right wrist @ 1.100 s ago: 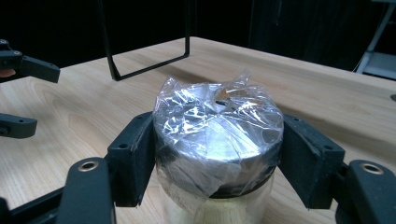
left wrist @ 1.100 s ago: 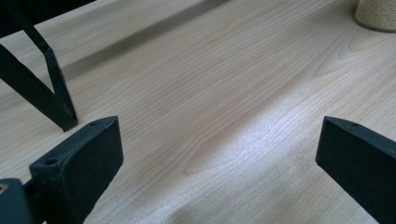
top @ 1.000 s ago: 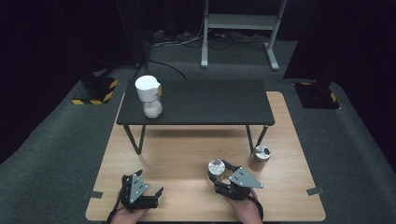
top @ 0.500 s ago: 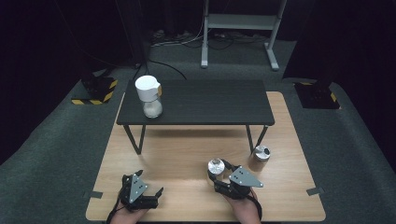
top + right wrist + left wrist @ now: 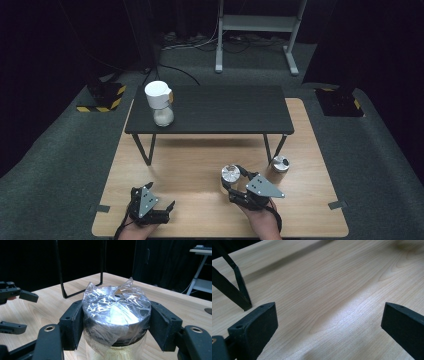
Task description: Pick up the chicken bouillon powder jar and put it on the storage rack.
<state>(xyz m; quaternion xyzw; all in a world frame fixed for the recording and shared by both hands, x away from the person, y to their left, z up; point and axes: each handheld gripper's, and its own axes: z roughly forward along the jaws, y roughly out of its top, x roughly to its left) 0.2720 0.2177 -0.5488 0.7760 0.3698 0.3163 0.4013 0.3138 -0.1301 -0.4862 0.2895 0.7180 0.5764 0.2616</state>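
Plastic-wrapped jar lid (image 5: 116, 308) clamped by right gripper (image 5: 116, 325) fingers; left gripper (image 5: 329, 322) fingers gape, empty.

Floor: covered in dark grey carpet (image 5: 60, 165), spread under everything.
Platform: light wooden board (image 5: 200, 165) laid on the carpet, at the centre and toward 6 o'clock.
Table: low black table (image 5: 225, 107) on thin angled legs, stood at the board's 12 o'clock edge.
Stand: pale metal frame (image 5: 255, 25) on two feet, at 12 o'clock behind the table.
Floor markers: black bases edged in yellow-black stripes (image 5: 100, 97) at 10 o'clock, another at 2 o'clock.
Cables: trailed over the carpet near 11 o'clock.
Surroundings: black and unlit beyond the carpet; light fell on the board.
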